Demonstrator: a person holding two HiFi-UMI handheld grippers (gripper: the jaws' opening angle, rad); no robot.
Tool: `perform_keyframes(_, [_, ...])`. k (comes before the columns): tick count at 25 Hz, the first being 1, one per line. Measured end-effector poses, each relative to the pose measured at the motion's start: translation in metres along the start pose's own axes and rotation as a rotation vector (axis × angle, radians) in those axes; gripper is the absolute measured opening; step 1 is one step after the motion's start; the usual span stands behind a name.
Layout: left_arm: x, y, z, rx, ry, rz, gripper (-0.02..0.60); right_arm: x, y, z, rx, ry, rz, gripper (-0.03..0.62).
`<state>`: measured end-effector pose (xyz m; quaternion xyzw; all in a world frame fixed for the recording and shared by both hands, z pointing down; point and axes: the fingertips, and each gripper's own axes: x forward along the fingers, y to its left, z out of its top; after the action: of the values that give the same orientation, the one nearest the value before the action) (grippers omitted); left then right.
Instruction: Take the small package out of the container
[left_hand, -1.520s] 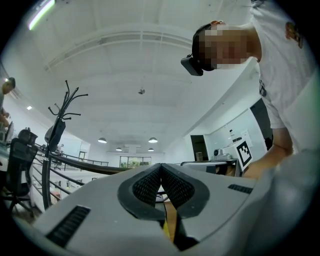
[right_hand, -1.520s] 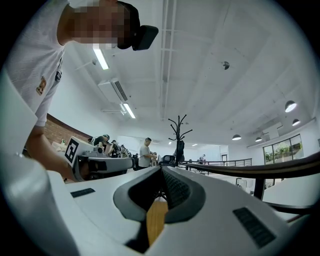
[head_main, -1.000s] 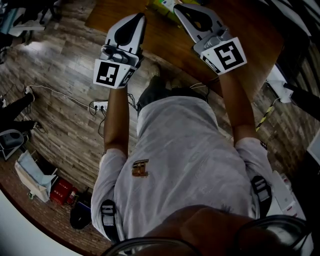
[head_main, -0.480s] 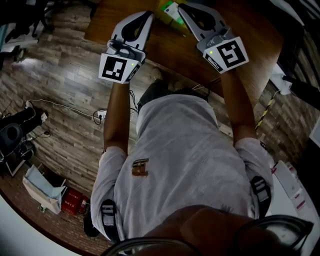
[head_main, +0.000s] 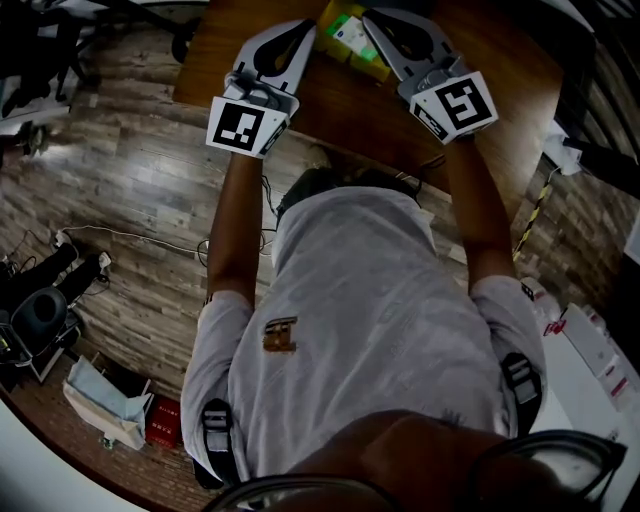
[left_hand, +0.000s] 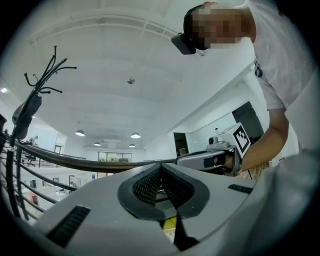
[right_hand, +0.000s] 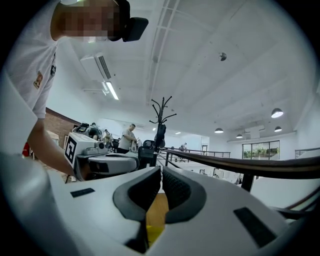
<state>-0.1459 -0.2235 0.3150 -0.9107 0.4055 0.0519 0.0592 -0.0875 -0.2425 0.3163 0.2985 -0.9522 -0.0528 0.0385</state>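
Forward over the table (head_main: 350, 105) have come the left claw (head_main: 306, 26) and right claw (head_main: 369, 16), both closed and empty, flanking a yellow container (head_main: 362, 68); its contents look like packages.

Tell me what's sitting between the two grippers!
In the head view, the yellow container, with the small package in it, sits on the wooden table between the left gripper and the right gripper.

We stretch both bare forearms (head_main: 232, 215) forward, grippers pointing roughly level. Our white plastic left gripper (head_main: 300, 28) presses its black ribbed pads (left_hand: 147, 186) together on nothing. Just to its right, the matching right gripper (head_main: 378, 20) is likewise closed and empty.
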Motion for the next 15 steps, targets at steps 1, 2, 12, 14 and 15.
perform_keyframes(1, [0.001, 0.003, -0.001, -0.002, -0.004, -0.011, 0.018, 0.004, -0.001, -0.003, 0.001, 0.008, -0.009, 0.034])
perform_keyframes(2, [0.002, 0.006, -0.002, -0.004, -0.006, -0.021, 0.018, 0.007, -0.003, -0.006, 0.002, 0.017, -0.018, 0.034])
perform_keyframes(12, [0.028, 0.029, -0.029, -0.044, 0.043, -0.064, 0.018, 0.033, -0.026, -0.051, 0.040, 0.166, -0.019, 0.035])
perform_keyframes(14, [0.035, 0.029, -0.033, -0.050, 0.051, -0.063, 0.018, 0.034, -0.031, -0.060, 0.039, 0.195, -0.008, 0.037])
perform_keyframes(15, [0.037, 0.029, -0.035, -0.052, 0.055, -0.060, 0.018, 0.034, -0.033, -0.065, 0.038, 0.208, -0.001, 0.035])
